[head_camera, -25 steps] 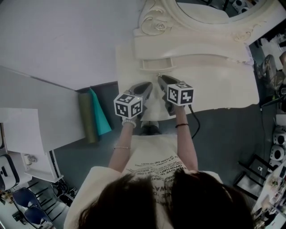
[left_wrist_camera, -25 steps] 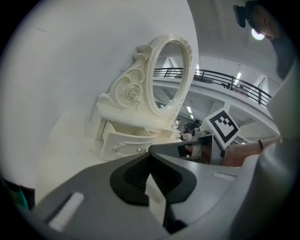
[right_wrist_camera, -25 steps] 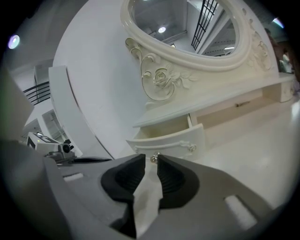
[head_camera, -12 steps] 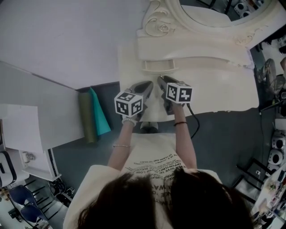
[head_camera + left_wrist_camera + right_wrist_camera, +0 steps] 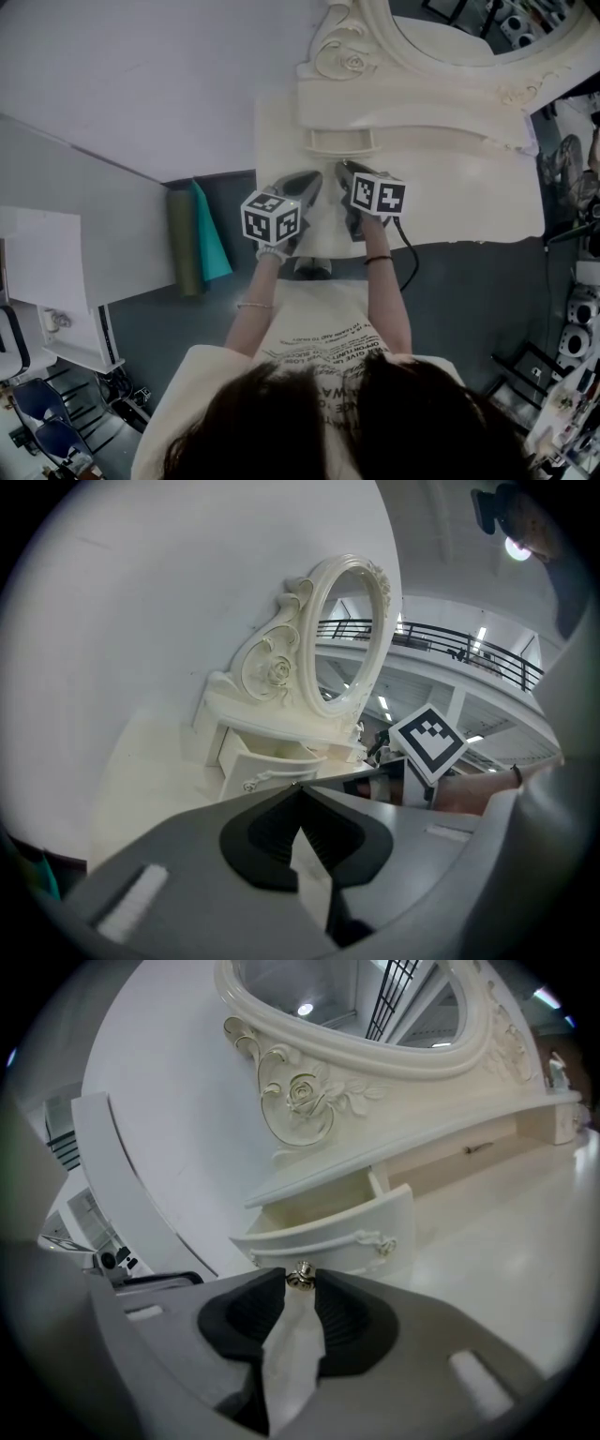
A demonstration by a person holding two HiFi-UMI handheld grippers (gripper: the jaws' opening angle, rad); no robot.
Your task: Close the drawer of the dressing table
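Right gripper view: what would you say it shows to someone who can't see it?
The right gripper, whose jaws have just been closing, pinches a small metal knob at the front of an open cream drawer. Behind it stands a dressing table with a carved, oval-framed mirror.
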